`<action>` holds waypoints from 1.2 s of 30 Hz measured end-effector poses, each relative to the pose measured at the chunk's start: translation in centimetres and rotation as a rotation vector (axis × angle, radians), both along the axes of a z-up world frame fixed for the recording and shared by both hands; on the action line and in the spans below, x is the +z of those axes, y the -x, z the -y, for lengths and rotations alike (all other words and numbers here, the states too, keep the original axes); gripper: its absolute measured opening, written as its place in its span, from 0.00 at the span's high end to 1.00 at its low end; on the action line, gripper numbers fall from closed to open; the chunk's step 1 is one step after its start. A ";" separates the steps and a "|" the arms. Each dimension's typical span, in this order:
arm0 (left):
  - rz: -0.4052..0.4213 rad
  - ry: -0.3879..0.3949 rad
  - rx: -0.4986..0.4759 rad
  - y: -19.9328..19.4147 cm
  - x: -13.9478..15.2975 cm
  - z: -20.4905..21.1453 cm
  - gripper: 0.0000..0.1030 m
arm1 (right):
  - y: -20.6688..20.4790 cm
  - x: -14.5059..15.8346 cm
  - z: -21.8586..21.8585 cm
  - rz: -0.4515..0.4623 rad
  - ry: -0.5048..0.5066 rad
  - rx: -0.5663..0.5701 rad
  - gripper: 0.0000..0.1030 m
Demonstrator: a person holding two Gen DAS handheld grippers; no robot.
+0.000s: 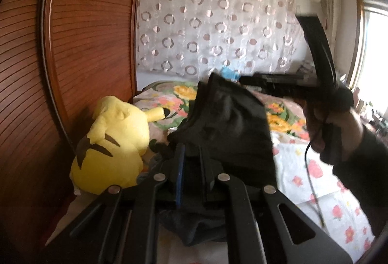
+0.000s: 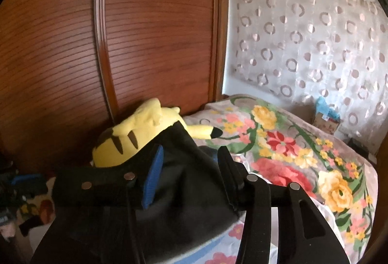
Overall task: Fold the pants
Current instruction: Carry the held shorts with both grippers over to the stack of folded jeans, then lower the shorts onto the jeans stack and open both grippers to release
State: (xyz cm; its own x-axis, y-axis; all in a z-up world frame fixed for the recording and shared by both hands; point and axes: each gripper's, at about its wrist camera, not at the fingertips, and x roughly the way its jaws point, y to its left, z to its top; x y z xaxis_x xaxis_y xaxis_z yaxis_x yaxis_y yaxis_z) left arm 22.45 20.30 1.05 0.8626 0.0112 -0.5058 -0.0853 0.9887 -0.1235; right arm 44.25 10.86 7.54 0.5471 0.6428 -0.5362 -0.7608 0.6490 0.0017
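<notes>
The black pants (image 1: 225, 118) are lifted above the bed, bunched and hanging between both grippers. My left gripper (image 1: 191, 150) is shut on a fold of the pants at the bottom centre of the left wrist view. My right gripper shows in that view at upper right (image 1: 245, 81), held by a hand, its tip at the top edge of the cloth. In the right wrist view the pants (image 2: 189, 181) drape between and over the fingers of my right gripper (image 2: 191, 155), whose jaws stand fairly wide apart with cloth in the gap.
A yellow plush toy (image 1: 114, 143) lies on the bed against the brown slatted wardrobe (image 1: 80, 46). A floral blanket (image 2: 291, 150) covers the bed. A sheer curtain with rings (image 1: 218, 29) hangs behind. A black cable (image 1: 310, 167) dangles from the right hand.
</notes>
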 end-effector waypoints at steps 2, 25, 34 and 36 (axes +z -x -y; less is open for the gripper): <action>0.019 0.002 -0.012 -0.1 0.7 0.2 0.89 | 0.3 0.0 1.0 -0.006 -0.008 0.011 0.54; -0.144 -0.007 -0.065 -3.7 -4.3 3.0 0.86 | -4.1 -5.8 3.8 -0.231 -0.080 -0.040 0.68; -0.146 -0.039 -0.051 -2.5 -3.2 3.1 0.82 | 0.4 -2.8 5.5 -0.177 -0.089 -0.049 0.68; -0.137 -0.043 -0.060 -1.9 -2.8 3.2 0.81 | 1.7 -2.0 6.0 -0.160 -0.092 -0.051 0.68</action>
